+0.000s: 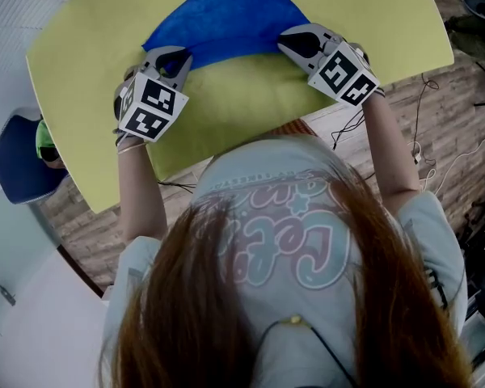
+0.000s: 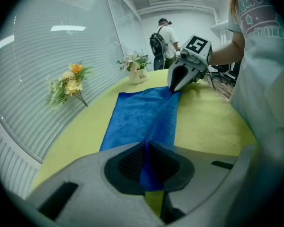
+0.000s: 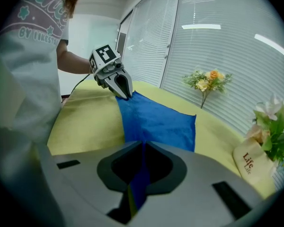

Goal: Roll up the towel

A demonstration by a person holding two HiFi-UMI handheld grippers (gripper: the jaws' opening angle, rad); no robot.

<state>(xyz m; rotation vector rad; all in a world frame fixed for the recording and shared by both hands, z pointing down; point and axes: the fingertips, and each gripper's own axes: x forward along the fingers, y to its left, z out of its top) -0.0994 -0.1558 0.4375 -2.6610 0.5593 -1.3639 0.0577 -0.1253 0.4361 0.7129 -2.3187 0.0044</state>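
My left gripper [image 1: 175,63] is clamped on the near left corner of the blue towel [image 1: 226,14], with the cloth pinched thin between its pads. From there the towel's near edge runs straight across to my right gripper [image 1: 289,42], whose jaws are likewise closed on the near right corner. Ahead of both grippers the rest of the towel lies flat on the yellow-green table [image 1: 364,14]. Ahead and right of the right gripper, flowers [image 3: 206,82] stand against the blinds.
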